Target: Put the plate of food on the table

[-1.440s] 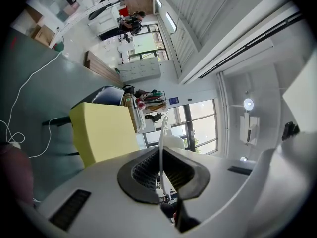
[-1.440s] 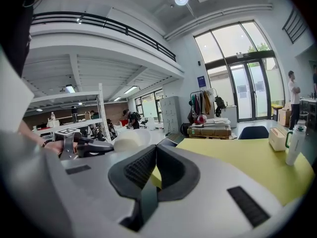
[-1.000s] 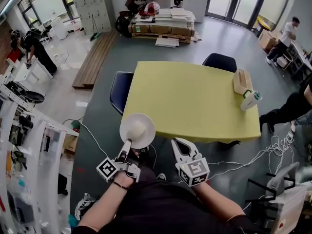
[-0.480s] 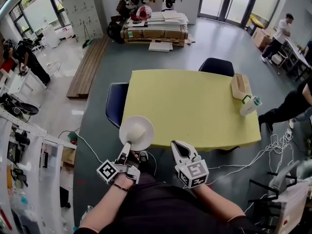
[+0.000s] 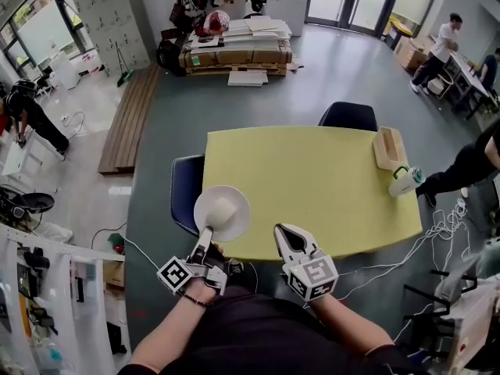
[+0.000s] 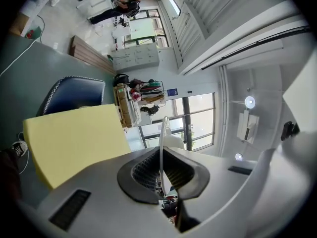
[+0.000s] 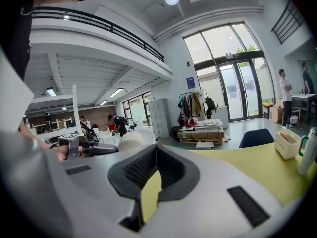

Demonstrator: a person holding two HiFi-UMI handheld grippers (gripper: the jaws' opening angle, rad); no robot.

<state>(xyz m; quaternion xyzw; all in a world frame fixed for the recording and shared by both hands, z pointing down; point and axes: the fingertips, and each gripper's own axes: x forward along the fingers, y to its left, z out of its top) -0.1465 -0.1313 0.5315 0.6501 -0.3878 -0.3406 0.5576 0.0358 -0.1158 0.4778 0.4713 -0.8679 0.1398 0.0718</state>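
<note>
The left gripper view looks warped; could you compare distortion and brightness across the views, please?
Left gripper view: fisheye, black corners, bowed yellow table edge, windows blown out. Right gripper view: same fisheye, bright windows. Head view: milder bending, even daylight, sharp.

Along the bottom of the head view the person wears a black top (image 5: 258, 330), with a thin dark band (image 5: 192, 298) round the left wrist. The left gripper (image 5: 206, 234) and right gripper (image 5: 284, 234) are pale grey plastic shells. Each carries a white cube (image 5: 176, 274) printed with black square markers. In the gripper views, black ribbed pads (image 6: 146, 171) line the jaws and dark rectangular slots (image 7: 246, 206) sit in the shell.
</note>
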